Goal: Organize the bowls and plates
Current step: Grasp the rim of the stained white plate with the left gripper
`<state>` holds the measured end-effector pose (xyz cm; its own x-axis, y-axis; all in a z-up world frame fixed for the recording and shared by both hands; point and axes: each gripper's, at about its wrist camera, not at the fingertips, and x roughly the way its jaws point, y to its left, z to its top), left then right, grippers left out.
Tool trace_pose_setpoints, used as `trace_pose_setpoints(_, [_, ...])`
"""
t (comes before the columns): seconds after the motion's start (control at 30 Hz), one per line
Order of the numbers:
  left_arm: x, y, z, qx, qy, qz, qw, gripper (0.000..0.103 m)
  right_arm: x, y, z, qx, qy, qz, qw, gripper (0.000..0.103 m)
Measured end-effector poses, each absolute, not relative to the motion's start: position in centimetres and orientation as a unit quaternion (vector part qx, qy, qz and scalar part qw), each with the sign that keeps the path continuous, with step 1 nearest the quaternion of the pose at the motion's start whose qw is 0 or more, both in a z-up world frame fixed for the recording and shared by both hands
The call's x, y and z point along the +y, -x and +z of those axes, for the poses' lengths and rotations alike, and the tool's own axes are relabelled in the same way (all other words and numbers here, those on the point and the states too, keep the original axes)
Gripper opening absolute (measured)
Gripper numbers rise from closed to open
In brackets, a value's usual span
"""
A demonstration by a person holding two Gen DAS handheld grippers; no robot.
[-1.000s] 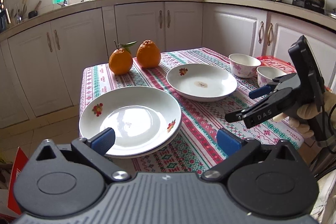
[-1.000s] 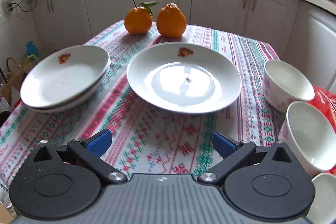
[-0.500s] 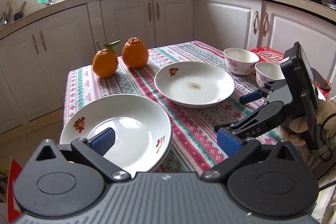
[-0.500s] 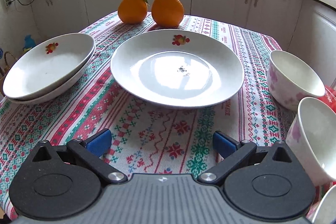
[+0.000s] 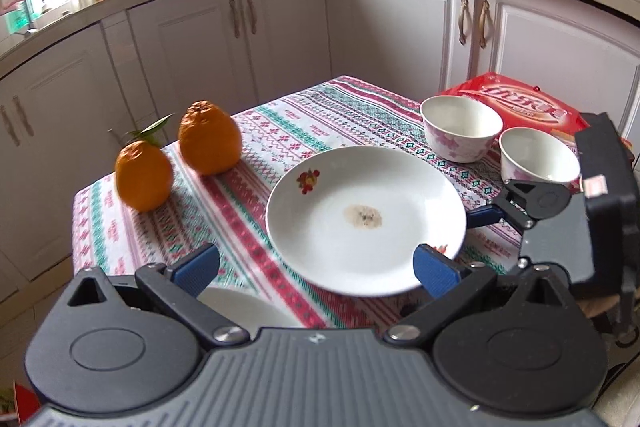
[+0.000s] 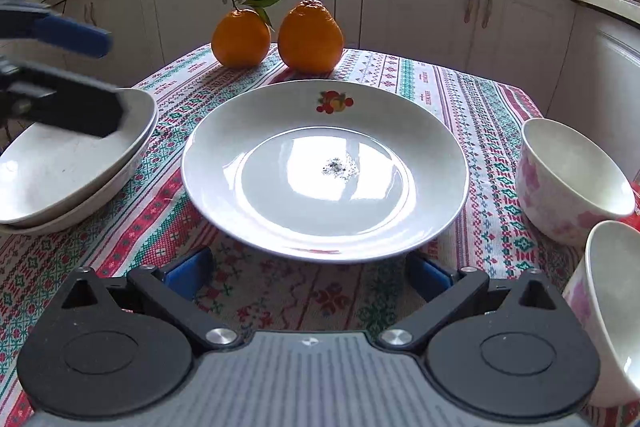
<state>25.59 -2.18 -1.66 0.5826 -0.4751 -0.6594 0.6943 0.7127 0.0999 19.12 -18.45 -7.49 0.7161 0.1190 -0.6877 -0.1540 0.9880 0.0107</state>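
The single plate (image 6: 325, 171) sits mid-frame in the right wrist view, flat on the patterned tablecloth (image 6: 248, 291), with a dark speck of residue at its centre. The right gripper (image 6: 308, 273) has its blue fingers spread wide, low at the plate's near rim, and holds nothing. The stack of two plates (image 6: 64, 163) lies at the left edge of that view, with the left gripper (image 6: 76, 75) hanging just above it; in its own view the left gripper is also wide apart and empty.

The main risk, as I judge it, is the pinch on the rim. The glaze looks slick and the rim is thin and sloped, so a shallow bite could let the plate tip or slide out on the lift (and it would land on the cloth or on the stack). A finger driven under the edge could also snag the tablecloth and drag it, rolling the two oranges (image 6: 276, 33) at upper centre.

On the right, two bowls (image 6: 572, 183) stand close to the plate; a sideways swing would knock them. The left gripper over the stack crowds the landing spot.
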Motion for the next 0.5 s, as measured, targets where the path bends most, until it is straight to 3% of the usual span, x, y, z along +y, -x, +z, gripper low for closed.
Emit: trace_pose_setpoints(0.5, [-8.6, -36.0, -5.0, 0.384, -0.201, -0.367, 0.823, 0.099, -19.1, -19.8, -7.6, 0.370, 0.023, 0.069, 0.926, 0.103])
